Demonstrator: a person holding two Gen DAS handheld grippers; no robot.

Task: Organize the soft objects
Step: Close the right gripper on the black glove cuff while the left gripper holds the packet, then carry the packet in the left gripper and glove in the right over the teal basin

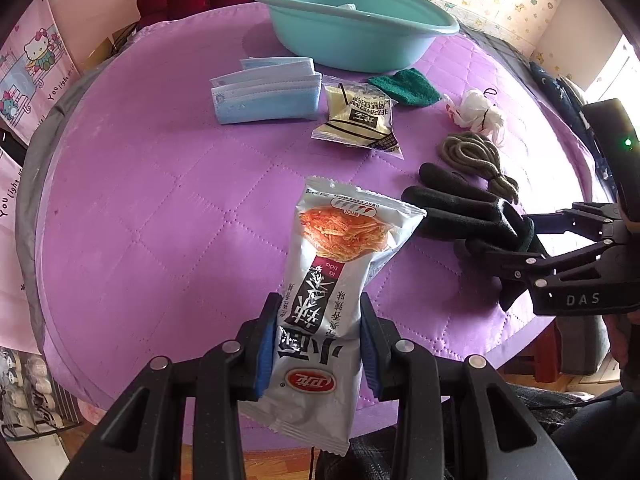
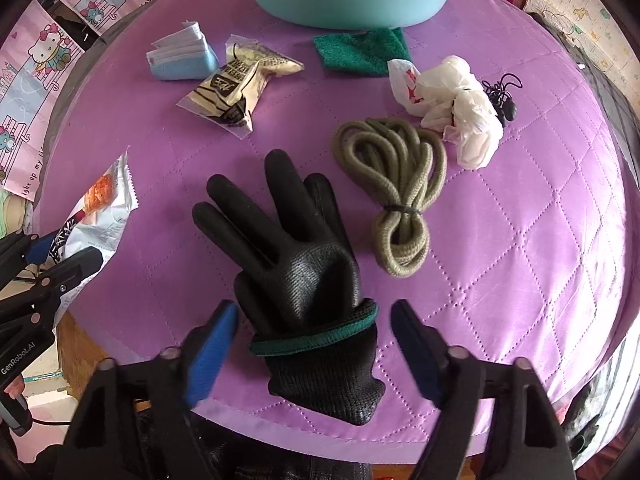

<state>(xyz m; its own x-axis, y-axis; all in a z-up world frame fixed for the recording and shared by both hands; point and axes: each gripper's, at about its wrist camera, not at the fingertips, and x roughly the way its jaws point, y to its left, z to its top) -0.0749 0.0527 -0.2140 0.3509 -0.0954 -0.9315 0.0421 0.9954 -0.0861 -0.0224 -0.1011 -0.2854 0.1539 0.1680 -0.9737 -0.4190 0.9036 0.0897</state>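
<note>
Snack packet [image 1: 332,280], glossy silver foil, sitting pinched between left gripper [image 1: 320,344] blue pads, hanging over purple quilted table [image 1: 160,200] near edge. Right gripper [image 2: 312,344] standing partly open, jaws straddling cuff of one black knit glove [image 2: 296,272] lying flat, pads not touching. Beyond: one coiled olive rope [image 2: 396,184], one crumpled white bag [image 2: 456,108], one teal basin [image 1: 352,24].

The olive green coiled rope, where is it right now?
In the right wrist view the olive green coiled rope lies on the purple quilted table cover, just right of the black knit glove and below the crumpled white plastic bag.
</note>
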